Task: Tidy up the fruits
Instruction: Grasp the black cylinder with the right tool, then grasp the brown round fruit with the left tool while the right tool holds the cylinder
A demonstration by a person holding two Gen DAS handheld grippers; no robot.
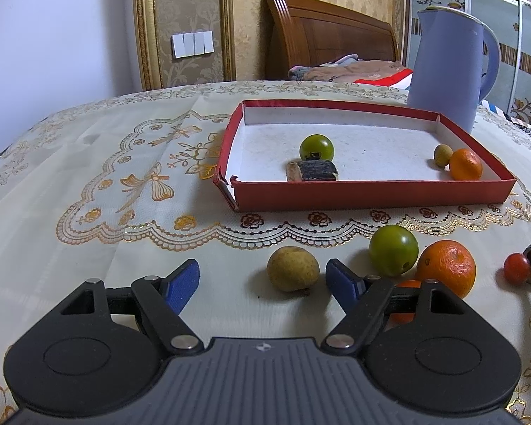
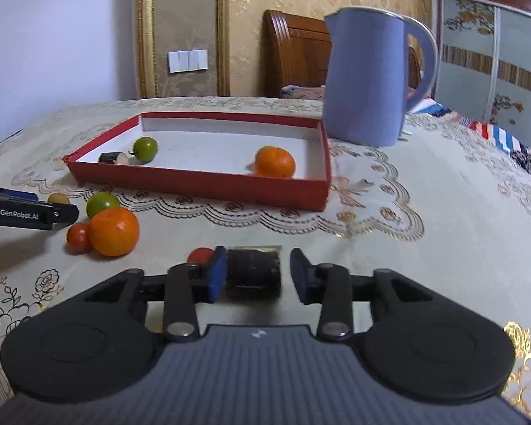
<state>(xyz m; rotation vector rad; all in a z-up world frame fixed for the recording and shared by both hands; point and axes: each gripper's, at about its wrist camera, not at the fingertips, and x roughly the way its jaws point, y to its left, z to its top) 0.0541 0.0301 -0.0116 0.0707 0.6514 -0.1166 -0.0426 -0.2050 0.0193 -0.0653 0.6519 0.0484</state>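
Note:
My left gripper (image 1: 263, 281) stands open low over the tablecloth, with a yellow-brown fruit (image 1: 293, 268) between its blue pads, nearer the right one and untouched. A green fruit (image 1: 393, 255), an orange (image 1: 446, 269) and a small red fruit (image 1: 517, 268) lie to its right. My right gripper (image 2: 259, 274) straddles a dark cylindrical piece (image 2: 253, 271). The left pad is against it and the right pad stands a little apart. A red fruit (image 2: 200, 255) sits just behind the left finger. The red tray (image 1: 371, 191) holds a green fruit (image 1: 316, 147), a dark piece (image 1: 313, 170), a small tan fruit (image 1: 443, 155) and an orange (image 1: 465, 164).
A tall blue kettle (image 2: 364, 81) stands by the tray's far right corner. The round table carries a cream cloth (image 1: 124, 163) with gold patterns. Behind it are a wooden headboard (image 1: 329, 35) and a wardrobe.

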